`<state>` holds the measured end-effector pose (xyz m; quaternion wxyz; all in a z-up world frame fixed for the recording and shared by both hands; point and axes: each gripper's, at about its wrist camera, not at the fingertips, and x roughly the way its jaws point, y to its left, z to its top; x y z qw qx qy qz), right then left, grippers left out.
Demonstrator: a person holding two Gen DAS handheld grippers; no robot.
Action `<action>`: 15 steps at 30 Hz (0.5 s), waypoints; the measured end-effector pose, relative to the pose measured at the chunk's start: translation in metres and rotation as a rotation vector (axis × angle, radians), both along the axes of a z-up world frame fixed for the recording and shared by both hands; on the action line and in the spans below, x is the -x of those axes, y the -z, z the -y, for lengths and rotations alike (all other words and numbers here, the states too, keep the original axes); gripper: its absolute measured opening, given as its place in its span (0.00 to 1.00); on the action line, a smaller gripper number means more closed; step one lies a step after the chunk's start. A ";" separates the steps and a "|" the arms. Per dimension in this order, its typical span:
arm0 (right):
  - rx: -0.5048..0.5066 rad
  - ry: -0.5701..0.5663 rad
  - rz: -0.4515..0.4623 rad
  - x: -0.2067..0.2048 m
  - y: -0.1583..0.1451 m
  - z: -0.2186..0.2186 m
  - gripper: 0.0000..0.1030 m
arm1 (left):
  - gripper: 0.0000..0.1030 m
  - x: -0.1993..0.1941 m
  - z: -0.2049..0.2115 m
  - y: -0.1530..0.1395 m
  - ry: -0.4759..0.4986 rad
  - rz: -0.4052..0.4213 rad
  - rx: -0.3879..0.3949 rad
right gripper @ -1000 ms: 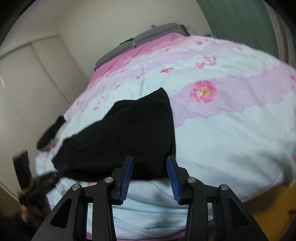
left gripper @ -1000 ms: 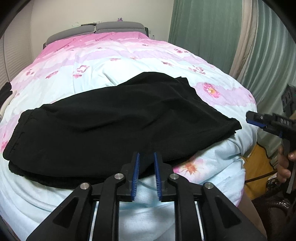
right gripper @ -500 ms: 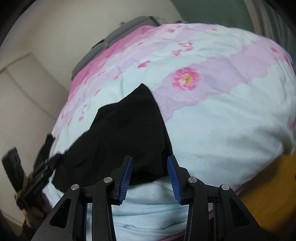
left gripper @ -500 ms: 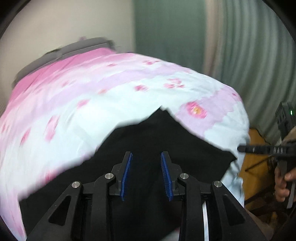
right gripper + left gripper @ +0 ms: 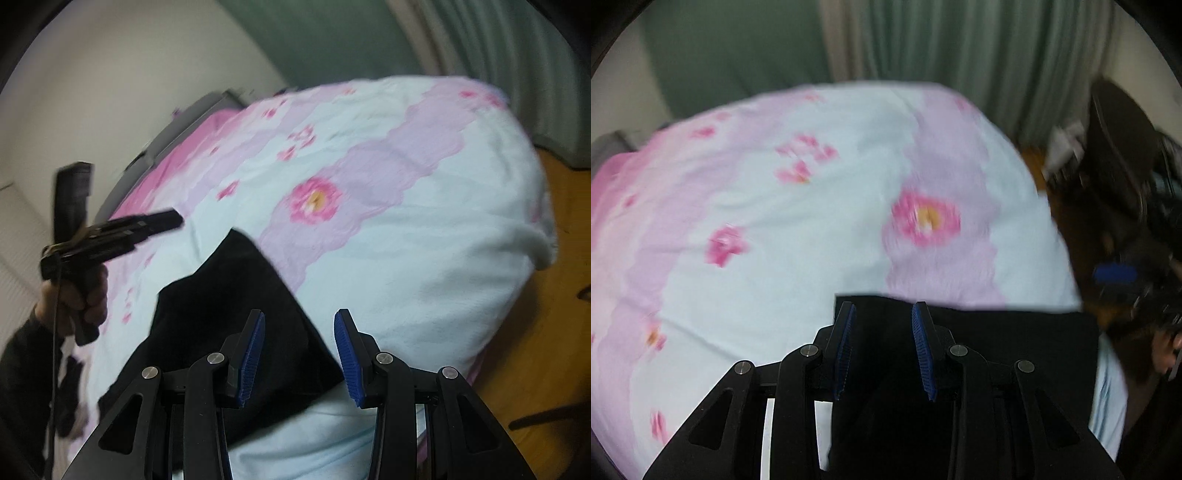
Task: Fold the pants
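Two grippers: we see the left gripper (image 5: 882, 347) and the right gripper (image 5: 299, 354) both over the black cloth pants (image 5: 229, 302), neither pinching anything
Change on the left: a second ago we looked along the whole garment from its near edge; now the left view has swung to the pants' corner at 6 o'clock, with the pink-flowered pale blue quilt (image 5: 798, 236) filling the rest
Left jaws: they opened a little further within the last second and stand spread, dark cloth behind them but no fold between the pads
Right jaws: spread as before, blue pads hanging above the pants' edge at 6 o'clock, not touching that we can tell
Other hand: the person's left hand (image 5: 74, 295) with its tool sits at 9 o'clock in the right view
Pants: lying on the quilt, already doubled over by our reading
Meaning: we judge both tools are lining up on one end for the next fold
Containers: none in view
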<state>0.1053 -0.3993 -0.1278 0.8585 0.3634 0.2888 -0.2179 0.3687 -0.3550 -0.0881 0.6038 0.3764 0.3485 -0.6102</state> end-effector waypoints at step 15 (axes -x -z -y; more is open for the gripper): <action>0.015 0.079 -0.110 -0.012 0.027 -0.020 0.39 | 0.08 -0.016 0.009 0.072 0.027 -0.022 -0.137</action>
